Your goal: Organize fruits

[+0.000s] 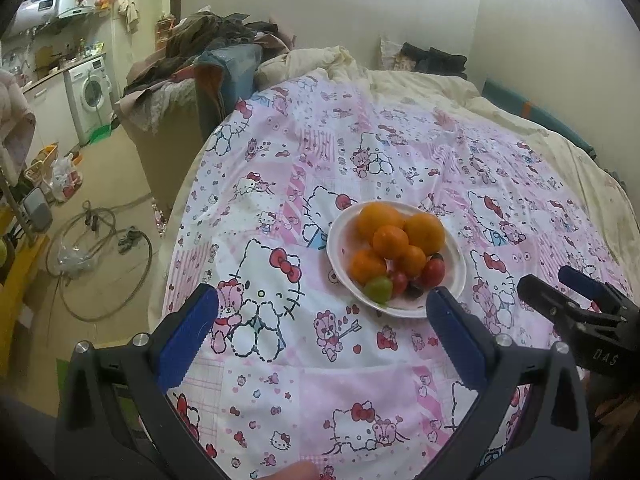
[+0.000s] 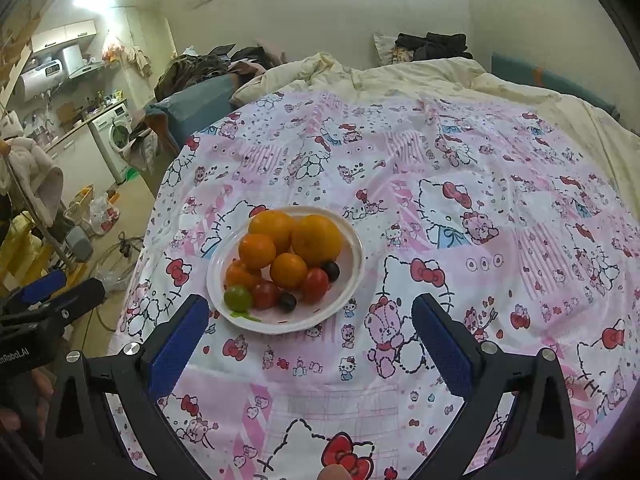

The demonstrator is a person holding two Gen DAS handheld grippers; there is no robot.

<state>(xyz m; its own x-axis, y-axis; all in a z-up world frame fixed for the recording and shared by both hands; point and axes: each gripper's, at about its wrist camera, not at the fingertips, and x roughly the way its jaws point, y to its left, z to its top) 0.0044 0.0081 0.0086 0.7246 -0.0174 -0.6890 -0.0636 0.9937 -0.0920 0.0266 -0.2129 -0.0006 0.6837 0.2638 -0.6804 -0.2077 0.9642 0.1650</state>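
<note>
A white plate (image 1: 456, 280) (image 2: 352, 276) sits on the pink Hello Kitty sheet and holds a pile of fruit: several oranges (image 1: 424, 232) (image 2: 316, 238), red tomatoes (image 1: 434, 273) (image 2: 316, 284), a green one (image 1: 378, 289) (image 2: 237, 298) and dark small fruits (image 2: 331, 269). My left gripper (image 1: 322, 308) is open and empty, just in front of the plate with its right finger by the rim. My right gripper (image 2: 310, 320) is open and empty, in front of the plate. It also shows in the left wrist view (image 1: 556, 284), right of the plate.
The sheet covers a bed (image 1: 400, 152) with a cream duvet (image 2: 400, 76) at the back. A clothes pile (image 1: 208, 40) and a washing machine (image 1: 90, 92) stand to the left. Cables (image 1: 104, 248) and bags lie on the floor beside the bed.
</note>
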